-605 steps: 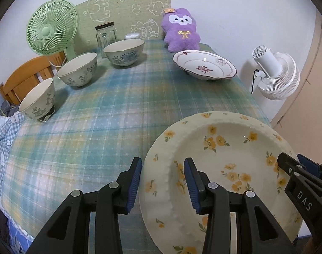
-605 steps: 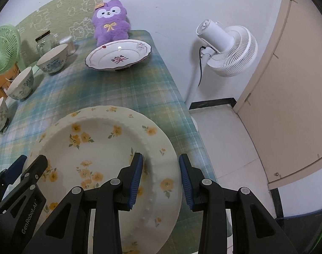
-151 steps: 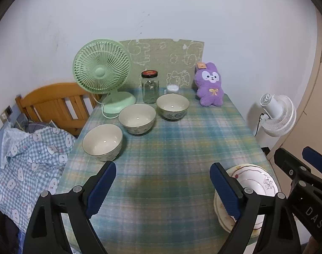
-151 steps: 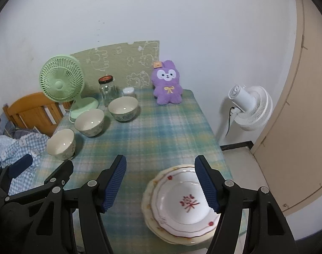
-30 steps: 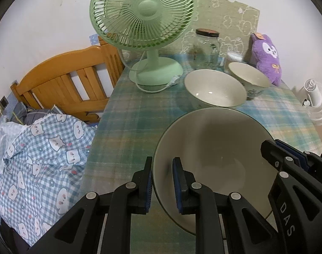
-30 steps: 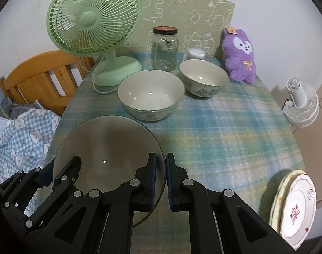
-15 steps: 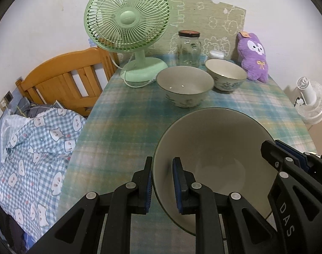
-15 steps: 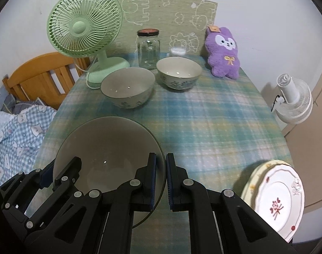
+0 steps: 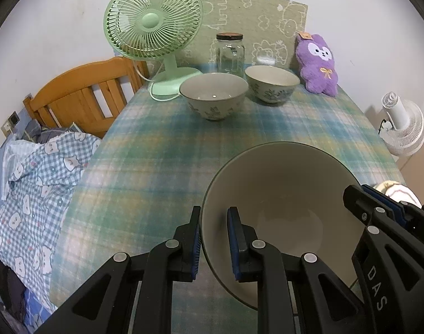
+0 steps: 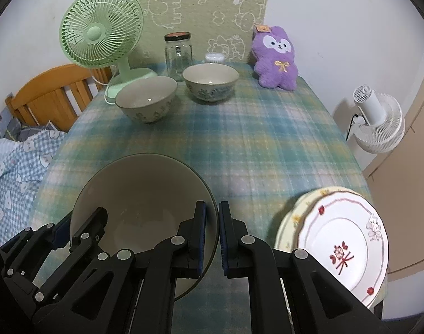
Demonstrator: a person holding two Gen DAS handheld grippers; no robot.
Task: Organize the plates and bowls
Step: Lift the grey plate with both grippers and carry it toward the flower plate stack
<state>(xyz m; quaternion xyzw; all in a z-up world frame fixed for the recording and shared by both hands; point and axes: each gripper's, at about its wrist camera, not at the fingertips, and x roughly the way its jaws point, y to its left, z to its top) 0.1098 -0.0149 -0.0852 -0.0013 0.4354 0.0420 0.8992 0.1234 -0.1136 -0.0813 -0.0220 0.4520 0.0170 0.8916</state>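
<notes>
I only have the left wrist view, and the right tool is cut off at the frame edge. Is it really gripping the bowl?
Observer: Yes. The right wrist view shows the right tool shut on the bowl at its rim, one pad inside and one outside.
Reviewer: There's a pale sliver behind that tool. What is it?
Observer: Two stacked plates. The top one has red marks and the one under it has yellow flowers on its rim.
Reviewer: Is the bowl touching them?
Observer: No. Bare tablecloth shows between the bowl and the plates.
</notes>
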